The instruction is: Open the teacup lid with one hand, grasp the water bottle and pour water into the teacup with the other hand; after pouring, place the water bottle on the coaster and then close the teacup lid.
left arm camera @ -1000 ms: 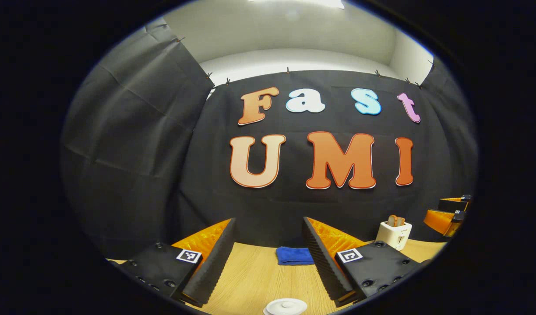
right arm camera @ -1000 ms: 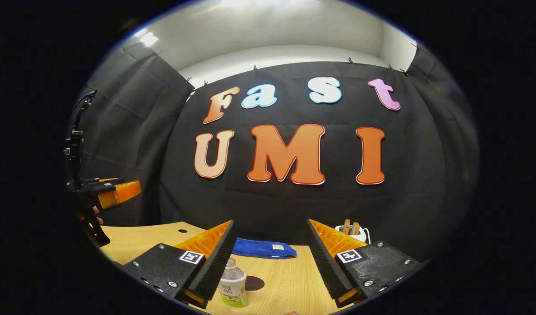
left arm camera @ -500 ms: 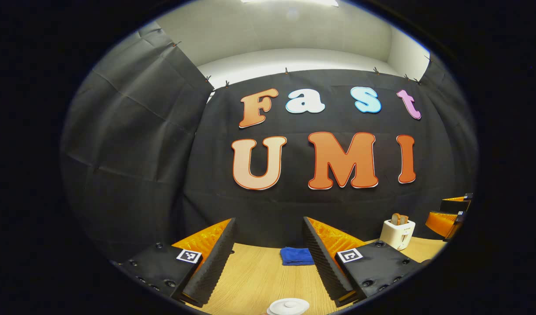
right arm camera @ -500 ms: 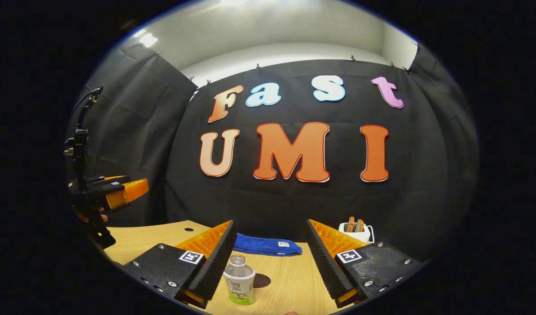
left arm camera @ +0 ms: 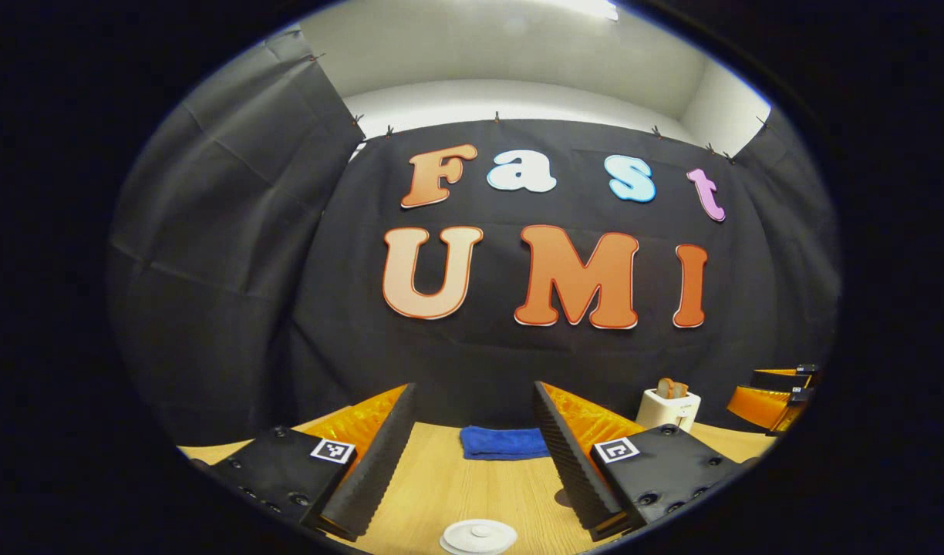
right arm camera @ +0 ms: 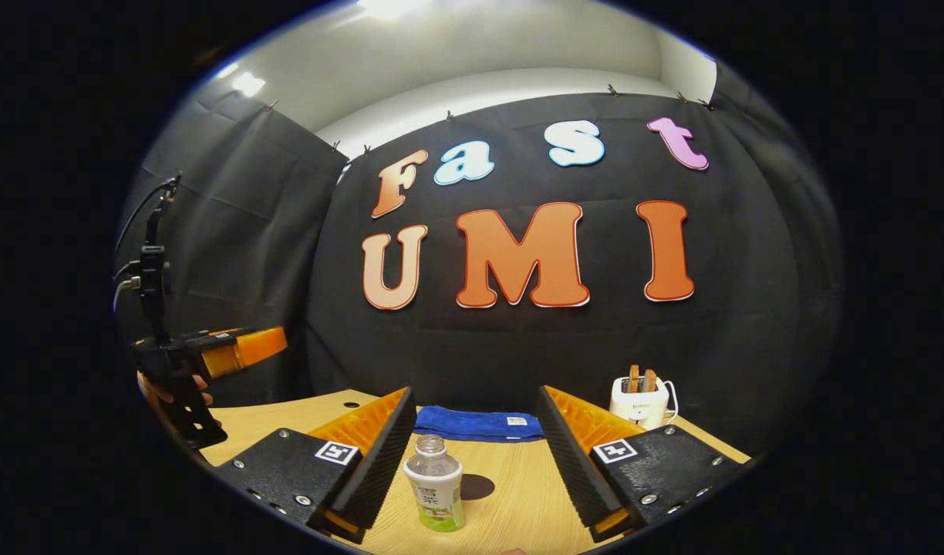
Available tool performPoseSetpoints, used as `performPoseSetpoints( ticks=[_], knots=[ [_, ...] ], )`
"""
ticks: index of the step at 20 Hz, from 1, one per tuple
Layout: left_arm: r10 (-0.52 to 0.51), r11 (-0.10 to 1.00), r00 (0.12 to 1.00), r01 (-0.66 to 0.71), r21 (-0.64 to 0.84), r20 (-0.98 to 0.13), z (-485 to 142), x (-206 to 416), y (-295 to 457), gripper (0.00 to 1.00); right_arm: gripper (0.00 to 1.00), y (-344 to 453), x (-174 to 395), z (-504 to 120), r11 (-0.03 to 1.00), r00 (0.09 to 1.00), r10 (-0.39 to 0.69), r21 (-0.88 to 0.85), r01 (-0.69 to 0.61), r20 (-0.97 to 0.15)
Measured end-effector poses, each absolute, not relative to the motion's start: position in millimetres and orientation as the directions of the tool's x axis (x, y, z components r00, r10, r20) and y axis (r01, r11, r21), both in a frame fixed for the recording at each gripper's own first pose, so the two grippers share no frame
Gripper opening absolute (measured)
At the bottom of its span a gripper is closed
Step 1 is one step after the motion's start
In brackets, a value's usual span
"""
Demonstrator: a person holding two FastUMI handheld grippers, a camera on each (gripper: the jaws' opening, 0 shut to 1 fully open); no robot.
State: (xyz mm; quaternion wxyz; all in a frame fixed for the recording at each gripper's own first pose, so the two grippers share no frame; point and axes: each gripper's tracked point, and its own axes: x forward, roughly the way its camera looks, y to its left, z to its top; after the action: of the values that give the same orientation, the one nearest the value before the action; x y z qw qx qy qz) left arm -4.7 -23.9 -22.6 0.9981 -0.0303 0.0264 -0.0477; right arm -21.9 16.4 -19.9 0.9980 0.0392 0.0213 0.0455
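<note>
A white round teacup lid (left arm camera: 478,536) with a small knob lies low in the left gripper view, below the gap of my open left gripper (left arm camera: 473,389); the cup under it is hidden. In the right gripper view an uncapped clear water bottle (right arm camera: 435,493) with a green label stands upright on the table. It is just ahead of my open right gripper (right arm camera: 476,393), nearer its left finger (right arm camera: 379,455). A dark round coaster (right arm camera: 476,486) lies right behind the bottle. Neither gripper touches anything.
A folded blue cloth (right arm camera: 476,424) lies at the back of the wooden table (right arm camera: 518,501). A white toaster (right arm camera: 640,397) with toast stands at the back right. The left gripper (right arm camera: 233,351), held by a hand (right arm camera: 160,389), shows far left; the right gripper (left arm camera: 777,389) shows far right.
The right gripper view has tipped down and shifted, so the bottle now stands clear of the left finger. In the left gripper view the lid has slid slightly left.
</note>
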Motion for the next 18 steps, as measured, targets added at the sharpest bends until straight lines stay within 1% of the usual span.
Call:
performPoseSetpoints(
  ticks=[6, 7, 10, 13, 14, 18],
  knots=[
    [-0.116, 0.992, 0.983, 0.106, -0.074, -0.145, -70, -6, -22, 0.97, 0.95, 19, -24, -48, 0.992, 0.989, 0.111, 0.067, -0.105, -0.094],
    [-0.119, 0.991, 0.980, 0.109, -0.073, -0.160, -77, -5, -23, 0.95, 0.95, 21, -24, -53, 0.992, 0.988, 0.116, 0.067, -0.110, -0.106],
    [-0.131, 0.991, 0.969, 0.123, -0.053, -0.209, -100, -10, -23, 0.95, 0.95, 24, -27, -68, 0.991, 0.983, 0.126, 0.067, -0.117, -0.136],
    [-0.163, 0.986, 0.952, 0.163, -0.022, -0.260, -124, -16, -32, 0.96, 0.95, 27, -28, -80, 0.989, 0.977, 0.141, 0.073, -0.130, -0.160],
    [-0.177, 0.984, 0.945, 0.179, -0.015, -0.274, -131, -16, -37, 0.94, 0.95, 28, -29, -85, 0.988, 0.975, 0.145, 0.077, -0.134, -0.169],
    [-0.220, 0.973, 0.914, 0.231, -0.011, -0.341, -163, -20, -50, 0.94, 0.95, 29, -31, -102, 0.986, 0.966, 0.154, 0.093, -0.137, -0.208]
  ],
)
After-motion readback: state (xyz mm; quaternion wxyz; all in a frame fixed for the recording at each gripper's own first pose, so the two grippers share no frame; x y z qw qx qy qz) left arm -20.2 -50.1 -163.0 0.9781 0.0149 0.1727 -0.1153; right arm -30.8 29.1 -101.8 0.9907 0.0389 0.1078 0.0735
